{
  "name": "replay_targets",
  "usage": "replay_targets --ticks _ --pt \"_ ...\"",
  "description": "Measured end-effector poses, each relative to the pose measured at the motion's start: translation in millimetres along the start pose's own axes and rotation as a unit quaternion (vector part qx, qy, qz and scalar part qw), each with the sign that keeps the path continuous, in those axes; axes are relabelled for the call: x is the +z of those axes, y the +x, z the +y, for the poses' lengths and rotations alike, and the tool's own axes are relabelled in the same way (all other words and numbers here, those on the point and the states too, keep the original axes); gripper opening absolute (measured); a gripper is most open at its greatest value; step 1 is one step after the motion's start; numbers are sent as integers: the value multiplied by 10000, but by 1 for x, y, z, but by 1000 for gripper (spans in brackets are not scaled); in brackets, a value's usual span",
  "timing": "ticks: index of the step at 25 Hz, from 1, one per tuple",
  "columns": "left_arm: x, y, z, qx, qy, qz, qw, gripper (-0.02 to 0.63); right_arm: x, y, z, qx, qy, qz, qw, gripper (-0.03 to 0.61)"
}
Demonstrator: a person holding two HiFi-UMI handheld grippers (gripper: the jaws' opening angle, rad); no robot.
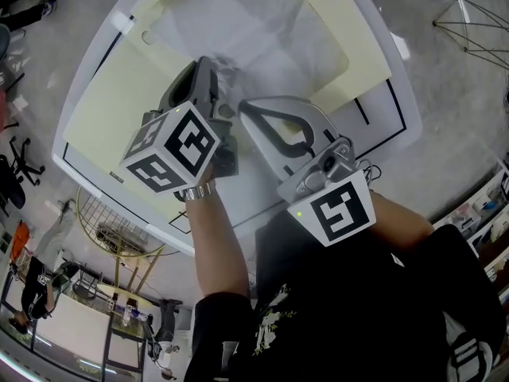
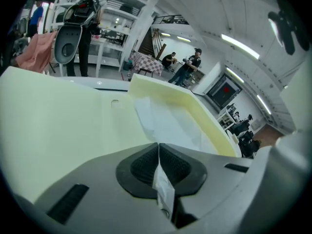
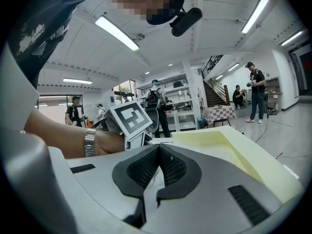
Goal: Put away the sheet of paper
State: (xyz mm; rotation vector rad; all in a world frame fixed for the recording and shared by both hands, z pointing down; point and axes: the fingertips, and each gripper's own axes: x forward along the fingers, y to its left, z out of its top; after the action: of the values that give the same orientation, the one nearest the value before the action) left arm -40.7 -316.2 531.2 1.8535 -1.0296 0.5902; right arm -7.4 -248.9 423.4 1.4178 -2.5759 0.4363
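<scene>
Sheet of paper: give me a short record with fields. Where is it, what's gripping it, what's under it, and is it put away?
sheet of paper: white, creased, lying over the open folder
left gripper: jaws shut, a strip of the paper pinched between the pads
right gripper: jaws closed, with what looks like the paper's edge between the pads
folder: pale yellow, spread open on the table
table: white with black lines
put away: not yet, the folder is open
</scene>
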Motion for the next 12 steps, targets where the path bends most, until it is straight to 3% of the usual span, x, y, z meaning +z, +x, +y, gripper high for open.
replay_targets --ticks 12 --pt "-7 15 -22 -339 237 203 9989 9 0 0 1 9 35 -37 10000 -8"
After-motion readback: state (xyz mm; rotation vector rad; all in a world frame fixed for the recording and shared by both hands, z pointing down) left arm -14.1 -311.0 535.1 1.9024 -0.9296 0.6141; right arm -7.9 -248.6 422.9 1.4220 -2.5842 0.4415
